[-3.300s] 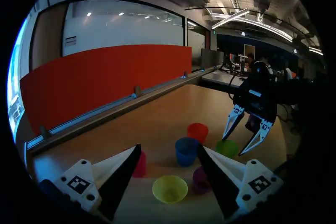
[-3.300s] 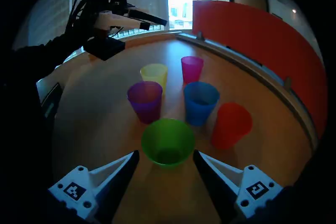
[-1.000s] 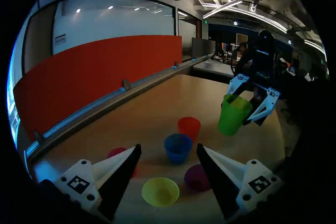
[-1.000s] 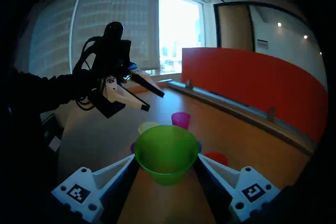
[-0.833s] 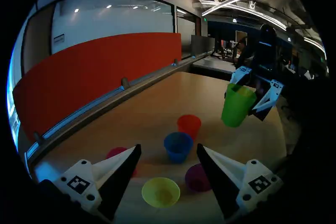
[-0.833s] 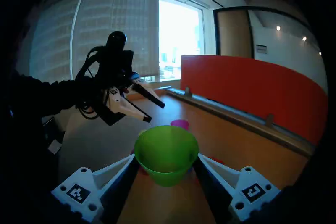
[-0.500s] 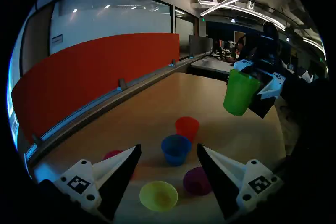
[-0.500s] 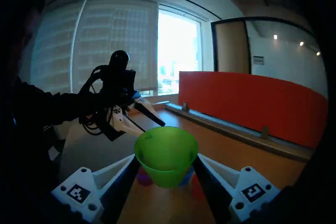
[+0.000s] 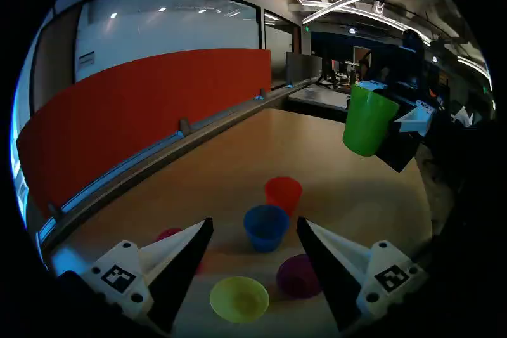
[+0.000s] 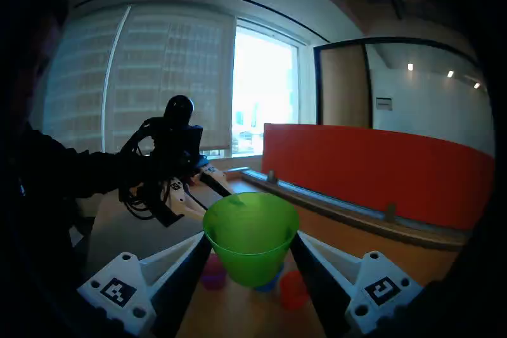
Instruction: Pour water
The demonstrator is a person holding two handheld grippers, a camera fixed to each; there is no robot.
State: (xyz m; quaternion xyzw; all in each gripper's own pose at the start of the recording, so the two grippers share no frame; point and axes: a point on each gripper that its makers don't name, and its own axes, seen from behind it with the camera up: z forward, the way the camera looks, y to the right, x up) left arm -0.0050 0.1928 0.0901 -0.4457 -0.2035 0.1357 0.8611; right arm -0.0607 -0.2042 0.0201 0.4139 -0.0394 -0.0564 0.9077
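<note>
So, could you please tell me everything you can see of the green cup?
The green cup is a translucent plastic tumbler, smooth-walled, wider at its open rim than at its base. It is roughly upright, mouth up, clamped on both sides by the right tongs. In the left gripper view it hangs in the air, well above the wooden table, touching nothing else. Whether it holds any water I cannot tell.

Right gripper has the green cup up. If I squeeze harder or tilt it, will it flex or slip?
The green cup looks like thin translucent plastic, so it would probably flex under a harder squeeze from the right gripper. Its smooth tapered wall may slide between the fingers when tilted.
</note>
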